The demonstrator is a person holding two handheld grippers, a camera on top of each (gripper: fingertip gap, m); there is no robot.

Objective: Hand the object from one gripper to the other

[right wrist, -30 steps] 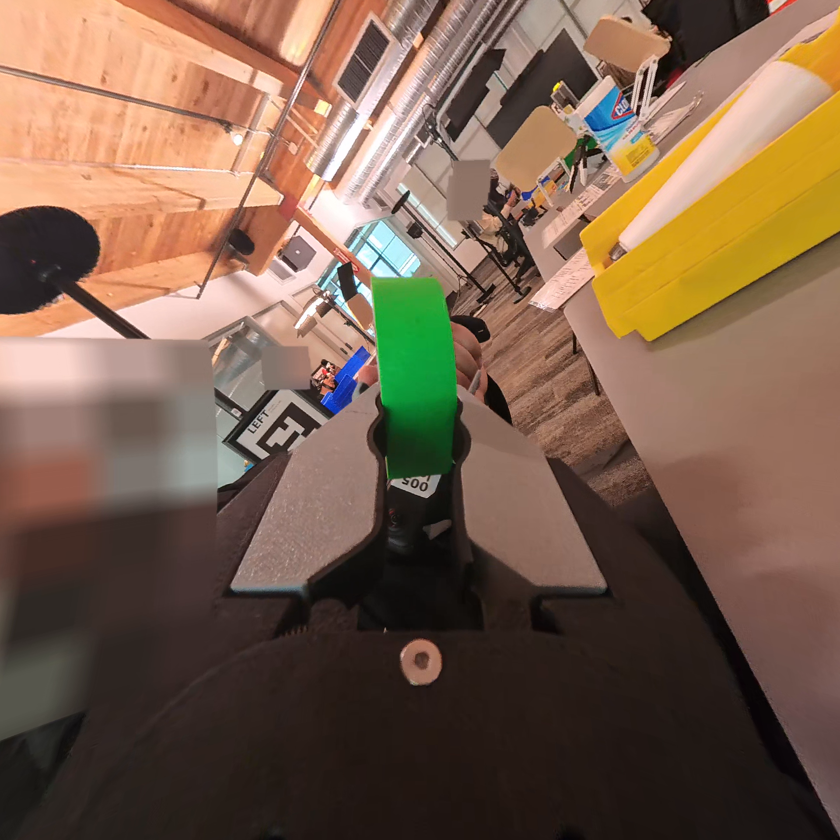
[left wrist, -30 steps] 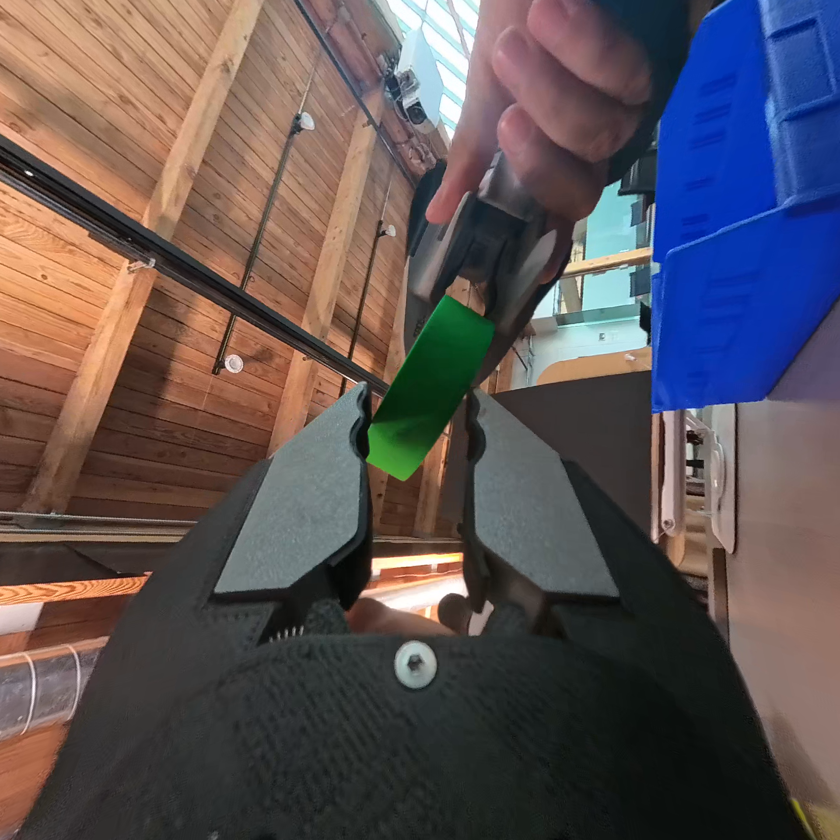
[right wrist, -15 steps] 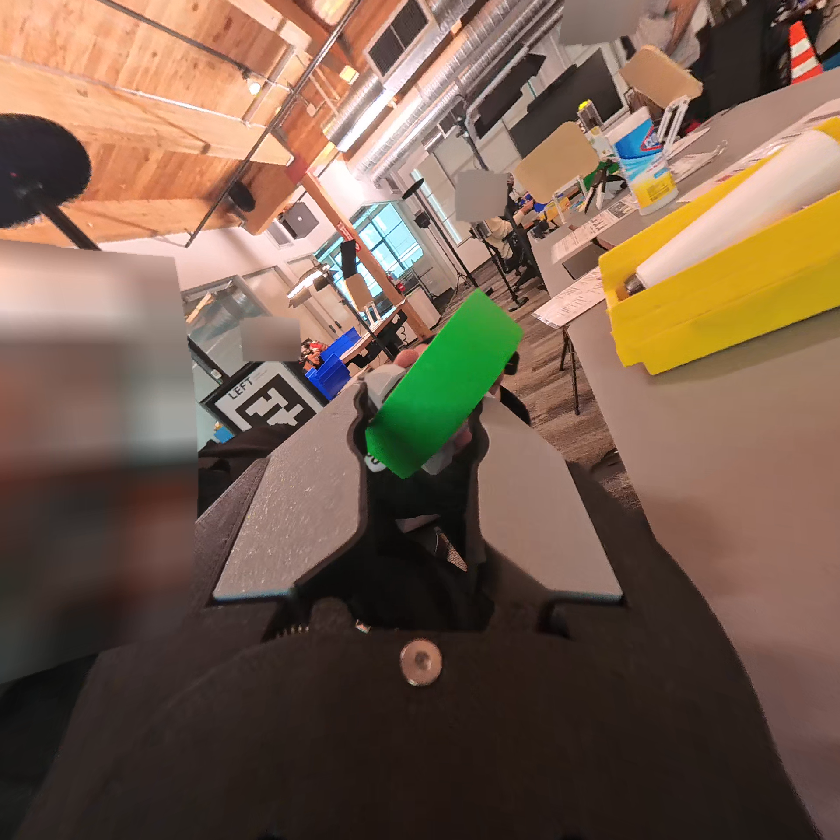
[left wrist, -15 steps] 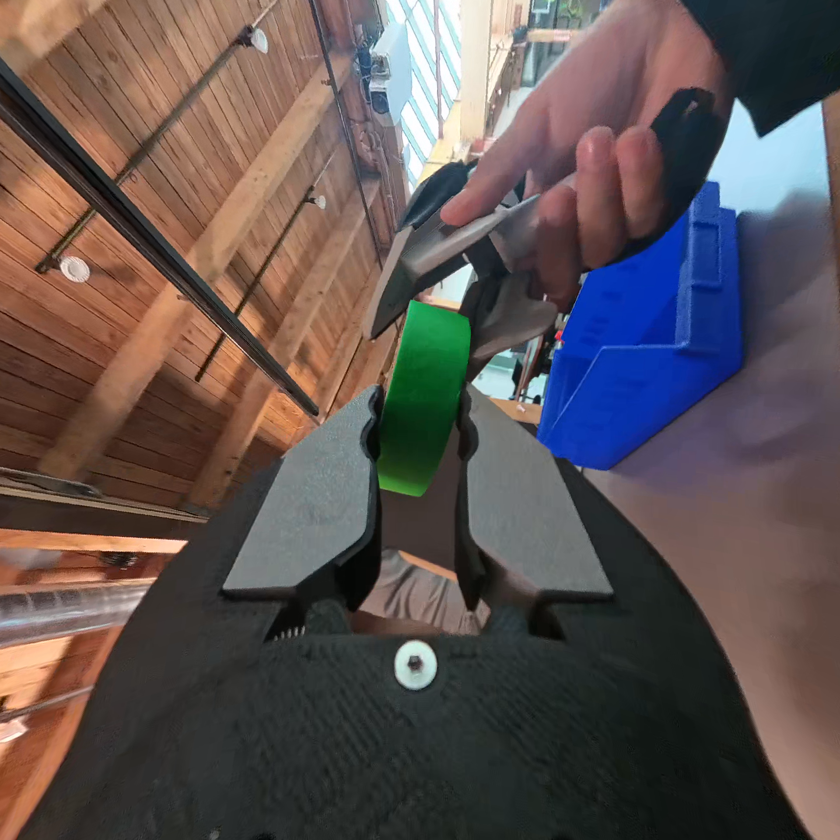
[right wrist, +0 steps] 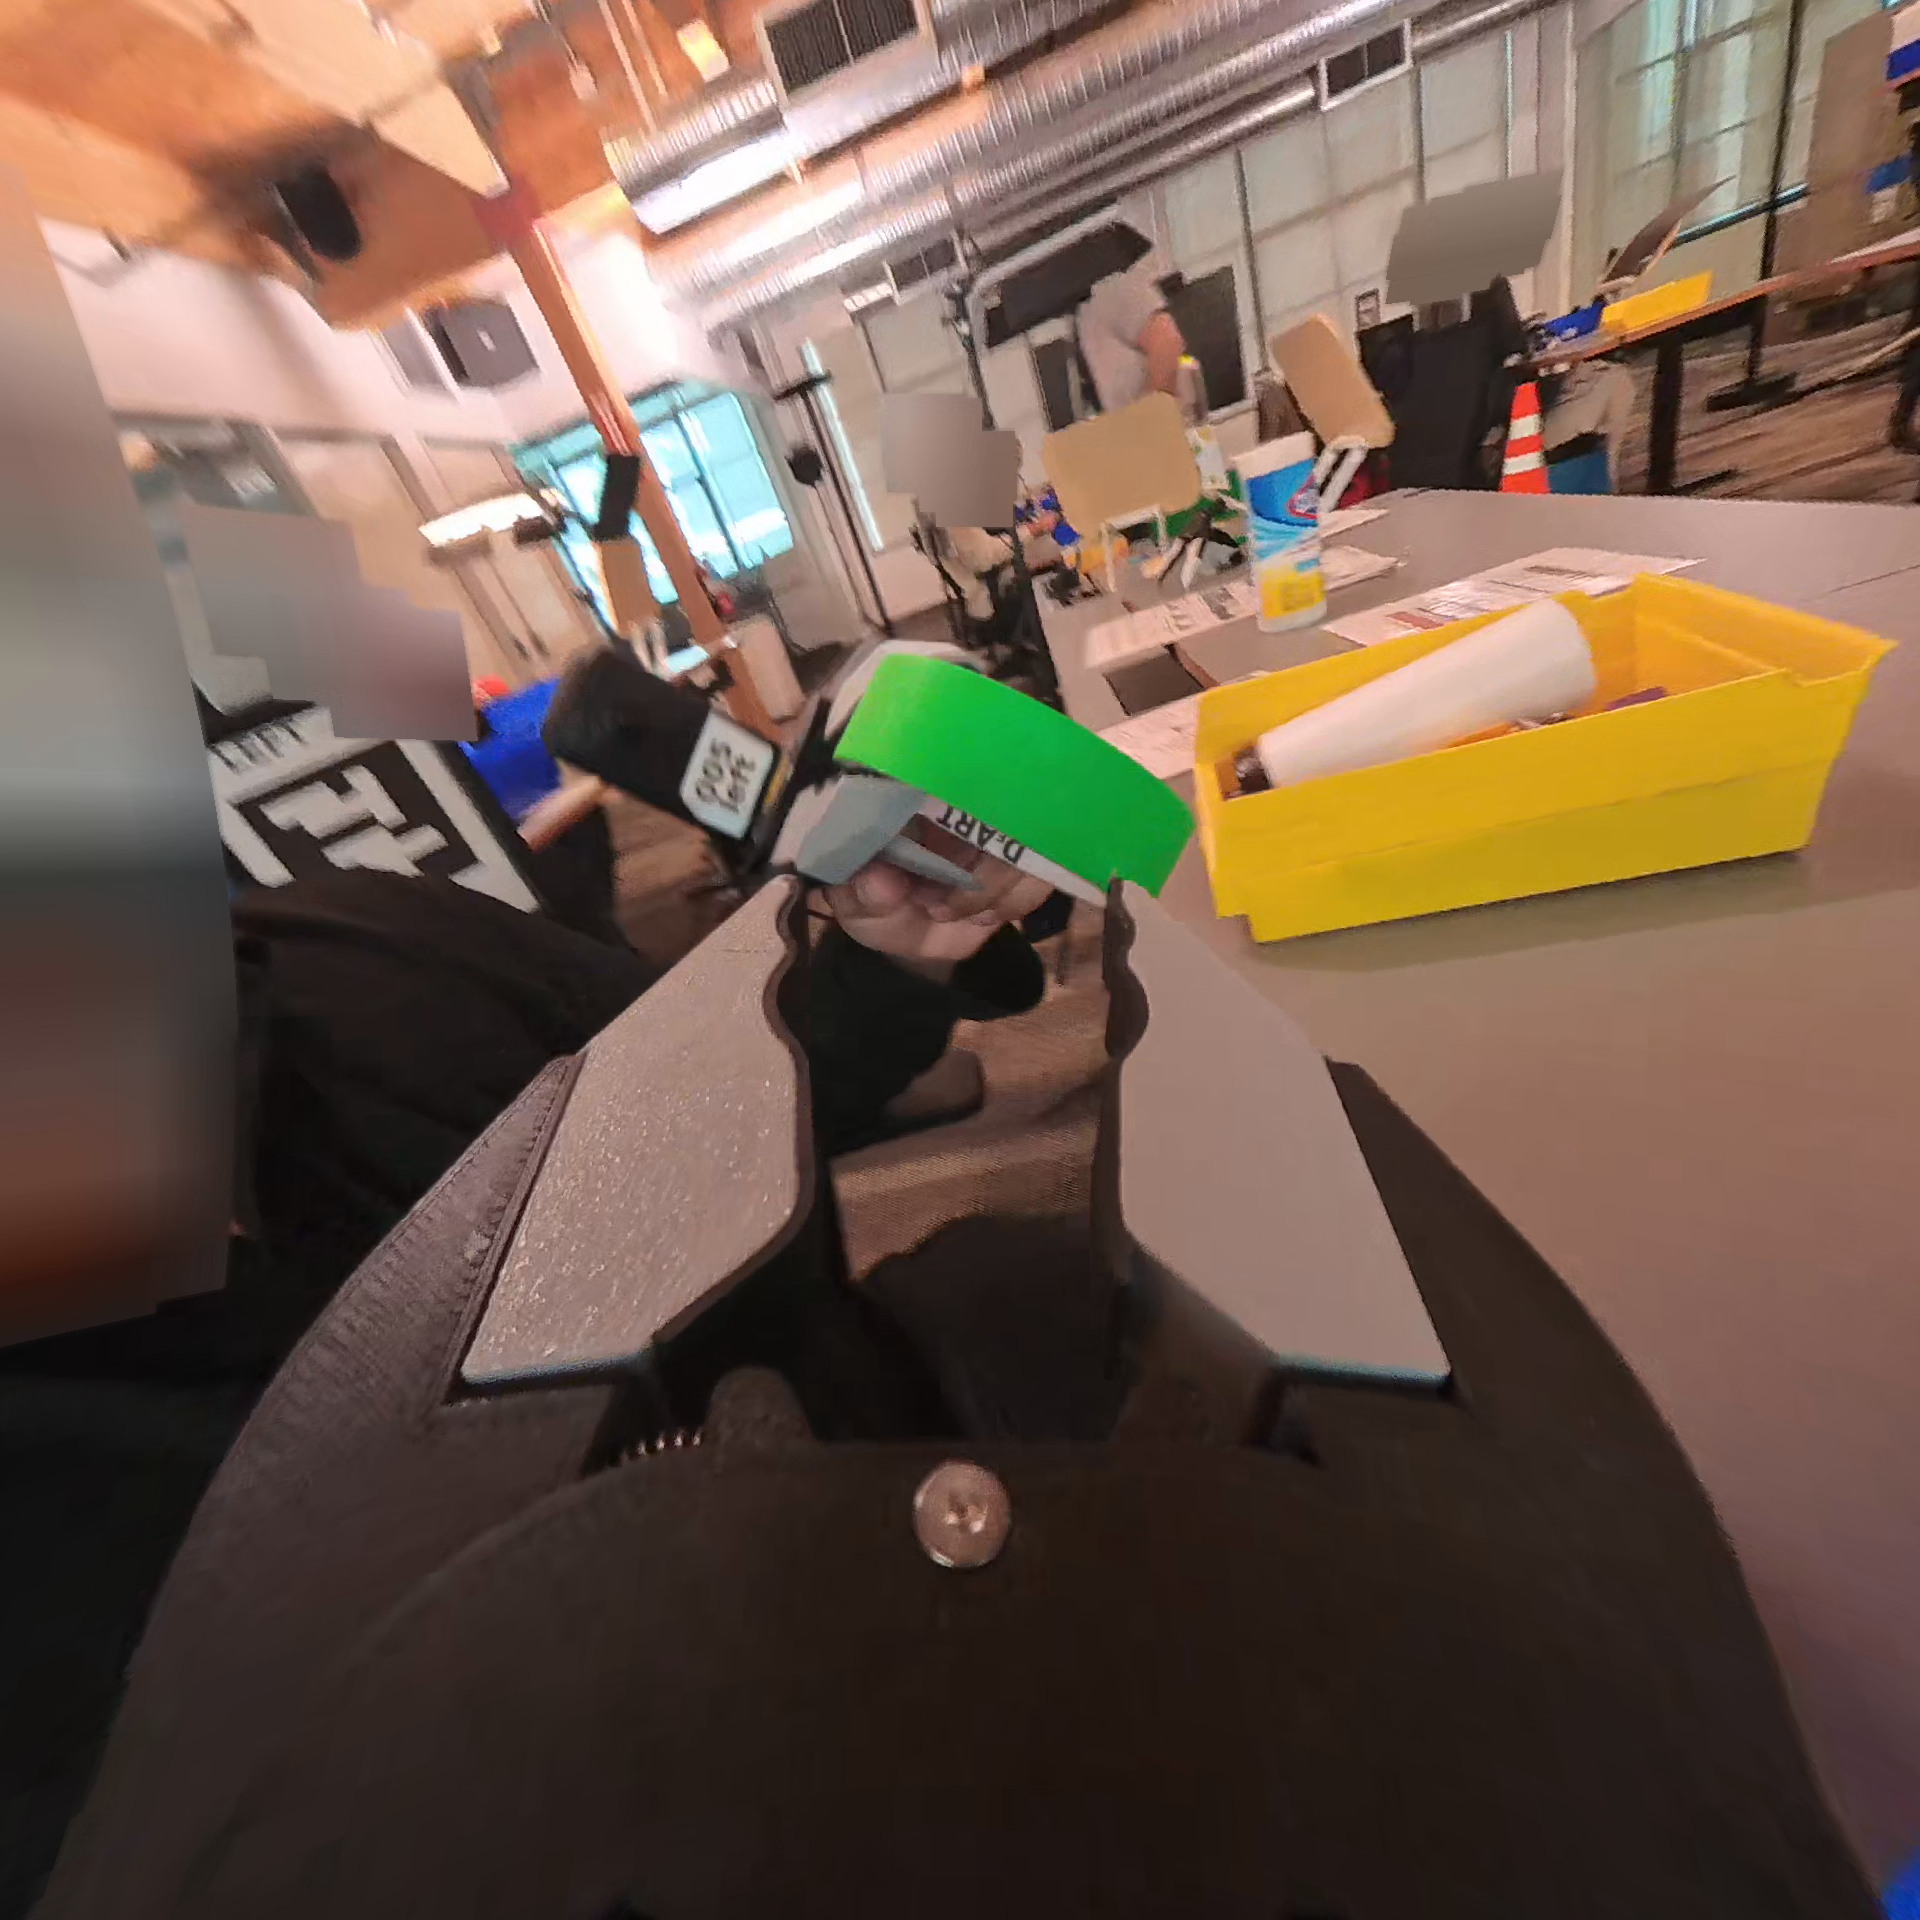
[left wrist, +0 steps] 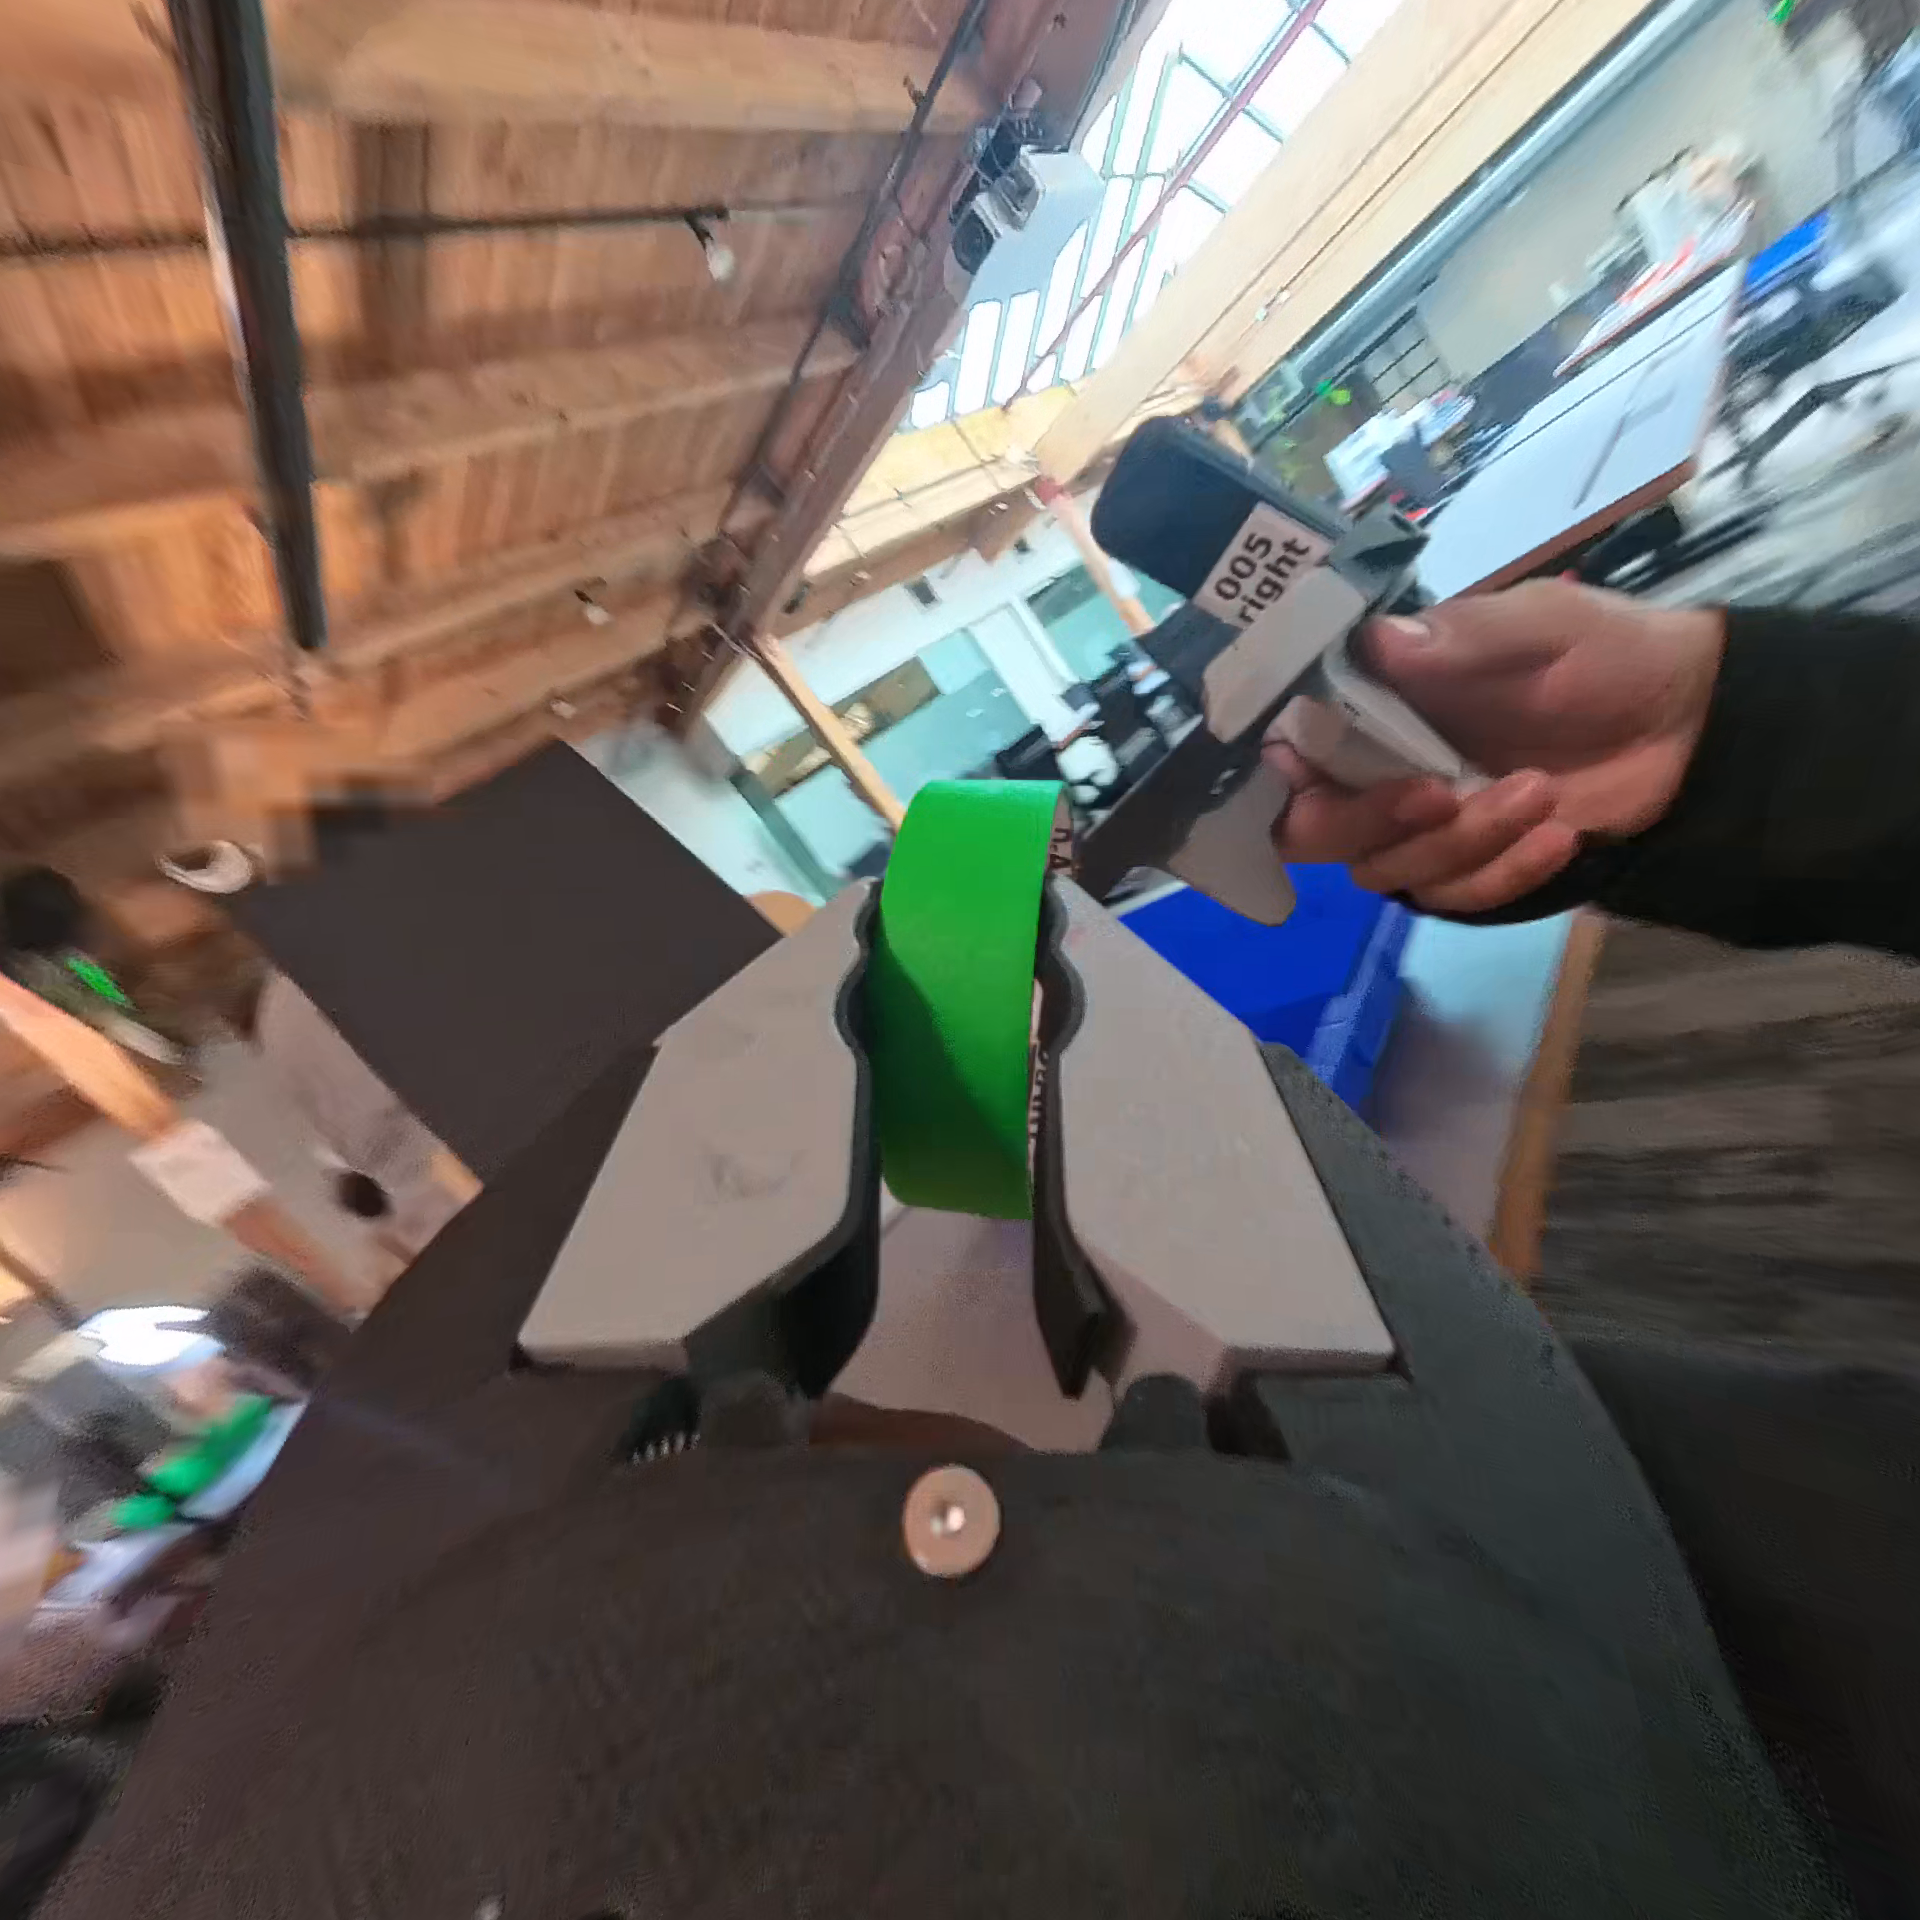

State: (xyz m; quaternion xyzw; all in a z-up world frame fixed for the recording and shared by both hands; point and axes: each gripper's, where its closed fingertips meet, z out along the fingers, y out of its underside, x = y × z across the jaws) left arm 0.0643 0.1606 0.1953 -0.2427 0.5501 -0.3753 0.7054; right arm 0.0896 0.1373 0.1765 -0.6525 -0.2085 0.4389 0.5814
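Note:
A green tape roll sits edge-on between the fingers of my left gripper, which is shut on it. My right gripper, held in a hand, shows in the left wrist view up and to the right of the roll, apart from it. In the right wrist view my right gripper is open and empty. The green tape roll hangs just beyond its fingertips, held by my left gripper. A hand is partly hidden behind the roll.
A yellow bin holding a white cone stands on the grey table to the right. A blue bin sits behind the left gripper. A wipes canister, papers and people are farther back. My right fingertips sit around 5 cm from my left ones.
My left gripper has shut on the green tape roll. My right gripper has opened, let the roll go and drawn back from it. Both views have swung round.

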